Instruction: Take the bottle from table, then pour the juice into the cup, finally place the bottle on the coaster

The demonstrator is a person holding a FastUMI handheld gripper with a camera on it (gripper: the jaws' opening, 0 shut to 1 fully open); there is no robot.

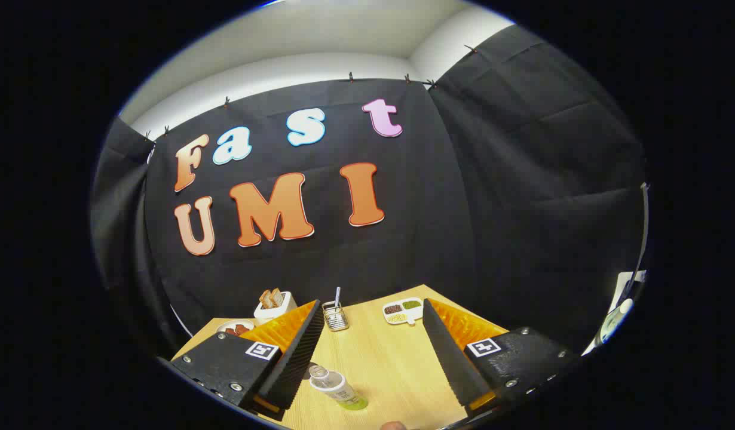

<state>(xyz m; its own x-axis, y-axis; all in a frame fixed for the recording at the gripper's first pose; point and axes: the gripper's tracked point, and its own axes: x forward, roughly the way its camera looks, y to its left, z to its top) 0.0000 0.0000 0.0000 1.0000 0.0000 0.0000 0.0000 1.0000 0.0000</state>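
— While the claw [373, 352] is hanging above the wooden surface [391, 358] with its fingers spread wide and pinching nothing, where is the bottle [337, 388] lying?

— It is sitting between the fingers at the near end, closer to the left finger and apart from both. It is a small clear bottle, looking uncapped at its far end, with a white label around the middle and yellow-green juice showing at its near end.

— Is the label reading as anything?

— No, the print is coming out too small to read. Each finger base is carrying a square black-and-white marker, with no words on it.

— What is sitting farther off?

— A wire holder [335, 316] with a metal stick is standing beyond the fingers, a white divided dish [403, 310] of dark and green bits is lying to its right, and a white box of toast [274, 306] is standing at the far left. A plate [235, 328] is being partly hidden by the left finger, so its reddish contents are staying hard to make out.
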